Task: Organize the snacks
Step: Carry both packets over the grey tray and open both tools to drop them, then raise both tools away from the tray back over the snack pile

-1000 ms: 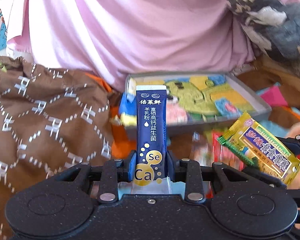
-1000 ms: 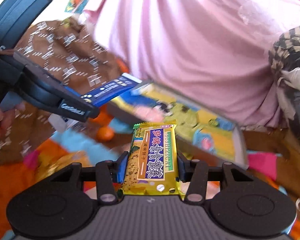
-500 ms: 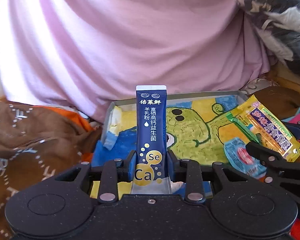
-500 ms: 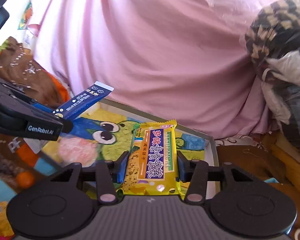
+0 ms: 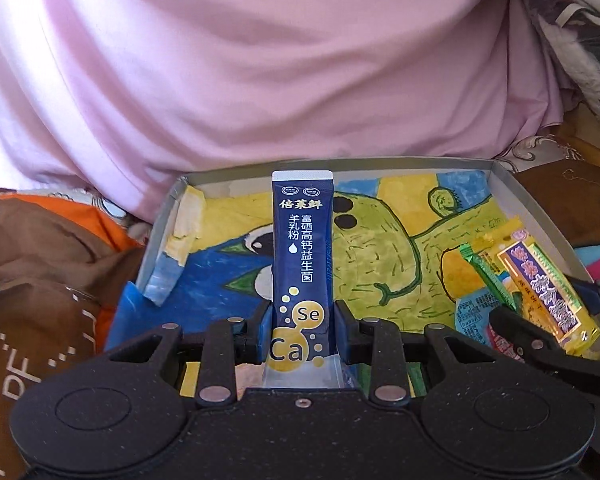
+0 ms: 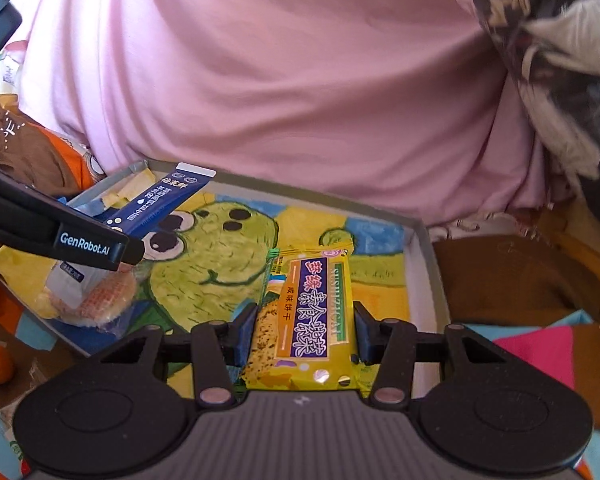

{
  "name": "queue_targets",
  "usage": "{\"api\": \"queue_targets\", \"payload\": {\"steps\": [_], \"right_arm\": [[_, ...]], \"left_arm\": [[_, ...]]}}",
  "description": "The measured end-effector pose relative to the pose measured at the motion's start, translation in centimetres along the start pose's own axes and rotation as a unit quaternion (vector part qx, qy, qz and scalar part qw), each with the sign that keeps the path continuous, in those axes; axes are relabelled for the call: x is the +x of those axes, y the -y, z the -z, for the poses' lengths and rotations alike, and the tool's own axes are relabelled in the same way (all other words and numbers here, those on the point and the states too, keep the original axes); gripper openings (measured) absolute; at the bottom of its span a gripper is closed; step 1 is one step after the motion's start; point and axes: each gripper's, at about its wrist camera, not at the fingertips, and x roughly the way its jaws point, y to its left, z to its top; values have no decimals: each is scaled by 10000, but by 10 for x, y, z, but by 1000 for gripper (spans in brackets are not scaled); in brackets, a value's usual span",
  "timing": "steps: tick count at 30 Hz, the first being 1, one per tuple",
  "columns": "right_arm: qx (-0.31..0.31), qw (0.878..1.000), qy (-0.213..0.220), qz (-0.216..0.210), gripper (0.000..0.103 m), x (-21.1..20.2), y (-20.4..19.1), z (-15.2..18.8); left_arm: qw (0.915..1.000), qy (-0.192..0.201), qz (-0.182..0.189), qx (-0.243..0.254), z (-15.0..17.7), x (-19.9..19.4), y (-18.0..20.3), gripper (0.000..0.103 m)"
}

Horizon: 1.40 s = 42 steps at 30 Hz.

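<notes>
Pink sheet (image 5: 260, 60) behind, and the frog-painted tray (image 5: 540, 208) now fills both views, so both grippers have moved in over it. Left gripper (image 5: 302, 316) fingers clamp the blue sachet (image 5: 302, 248), right gripper (image 6: 304, 330) fingers pinch the yellow biscuit pack (image 6: 312, 312); looks like drop-off is next.

My left gripper (image 5: 302, 334): black, blue pads, on a navy sachet (image 5: 302, 248) with yellow dots, white top. Right gripper (image 6: 303, 334): yellow packet (image 6: 306, 316), purple label, green edge. Ahead: grey tray (image 6: 428, 280), green-yellow-blue cartoon liner. Behind it pink cloth (image 5: 284, 64); left, brown fabric (image 5: 40, 288) with white dashes.
</notes>
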Motion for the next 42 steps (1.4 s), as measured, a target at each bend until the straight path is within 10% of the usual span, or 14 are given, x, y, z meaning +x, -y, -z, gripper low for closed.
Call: {"api": "queue_targets", "payload": {"steps": [5, 9, 18, 42], "right_arm": [[30, 9999, -59, -81, 59, 4, 2, 1], [182, 9998, 58, -32, 78, -6, 5, -2], [712, 9946, 738, 131, 100, -60, 15, -12], [918, 9796, 1780, 147, 103, -225, -17, 3]], "left_arm": [[9994, -261, 126, -198, 3, 10, -2, 39], [9989, -91, 128, -442, 5, -1, -8, 70], [9937, 604, -28, -949, 9, -49, -21, 98], [9812, 1520, 181, -1175, 60, -209, -47, 102]]}}
